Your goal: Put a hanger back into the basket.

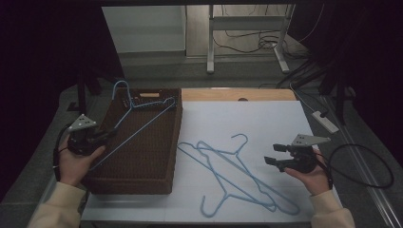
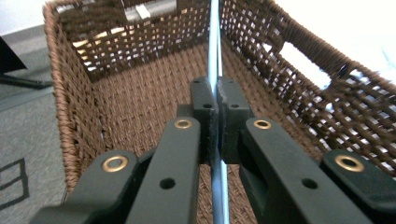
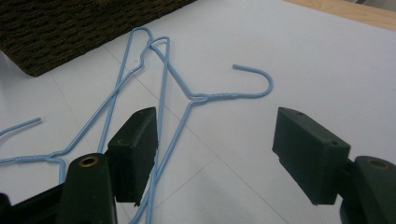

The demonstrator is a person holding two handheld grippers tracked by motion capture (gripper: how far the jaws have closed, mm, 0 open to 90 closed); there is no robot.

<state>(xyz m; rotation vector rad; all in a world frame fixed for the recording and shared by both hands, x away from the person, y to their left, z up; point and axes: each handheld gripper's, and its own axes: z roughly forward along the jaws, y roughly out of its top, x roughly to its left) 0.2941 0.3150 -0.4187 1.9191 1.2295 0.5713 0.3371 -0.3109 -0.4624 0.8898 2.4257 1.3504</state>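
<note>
A blue wire hanger (image 1: 142, 124) hangs tilted over the brown wicker basket (image 1: 174, 137) at the left of the table. My left gripper (image 1: 110, 133) is shut on one of its wires. In the left gripper view the pads (image 2: 205, 100) pinch the blue wire (image 2: 214, 42) above the basket's inside (image 2: 140, 98). Two more blue hangers (image 1: 236, 153) lie crossed on the white table cover (image 1: 266, 118) right of the basket. My right gripper (image 1: 273, 155) stands open just right of them, holding nothing. In the right gripper view (image 3: 215, 144) one hanger's neck (image 3: 215, 96) lies ahead between the jaws.
A wooden strip (image 1: 237, 94) runs along the table's far edge. A white power strip (image 1: 325, 121) and cables lie off the table's right side. Metal desk legs (image 1: 210, 42) stand on the floor beyond.
</note>
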